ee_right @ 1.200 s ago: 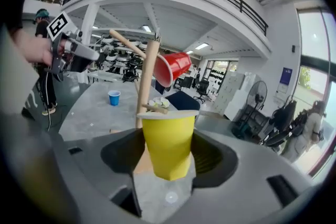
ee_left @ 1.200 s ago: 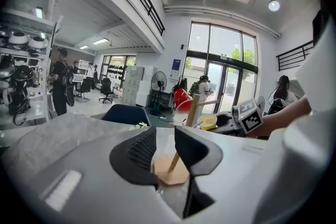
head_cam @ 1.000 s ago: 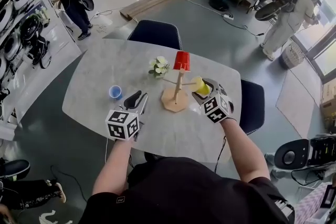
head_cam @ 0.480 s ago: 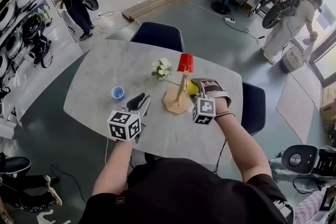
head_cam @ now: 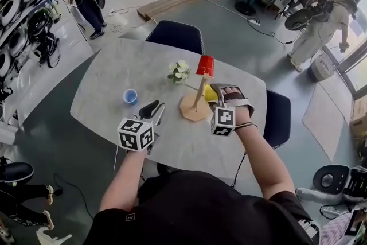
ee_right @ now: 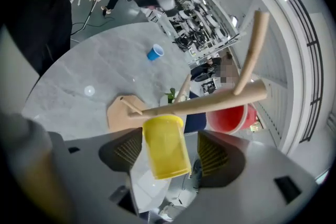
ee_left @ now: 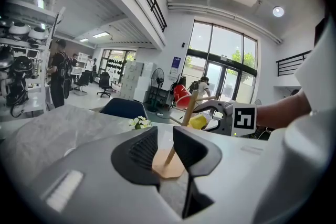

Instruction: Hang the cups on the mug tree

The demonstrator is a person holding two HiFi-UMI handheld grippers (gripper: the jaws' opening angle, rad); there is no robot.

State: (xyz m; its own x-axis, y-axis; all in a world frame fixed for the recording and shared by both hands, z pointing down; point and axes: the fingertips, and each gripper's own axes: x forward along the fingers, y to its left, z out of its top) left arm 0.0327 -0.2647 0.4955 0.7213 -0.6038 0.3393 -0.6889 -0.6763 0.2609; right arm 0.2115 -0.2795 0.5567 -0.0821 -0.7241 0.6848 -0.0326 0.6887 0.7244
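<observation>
The wooden mug tree stands mid-table with a red cup upside down on its top. A yellow cup hangs mouth-up from a slanting branch. My right gripper is around the yellow cup. Its jaws have just been opening, and a gap shows at the right pad. In the head view the right gripper is at the tree's right side, by the yellow cup. A blue cup stands upright at the left. My left gripper rests near it, slightly open and empty.
A small pot of white flowers sits just behind the tree. Dark chairs stand at the table's far side and right end. People are on the floor beyond, far from the table.
My right gripper rolled and moved in against the tree with the yellow cup, which now hangs from the branch. The left gripper stayed put.
</observation>
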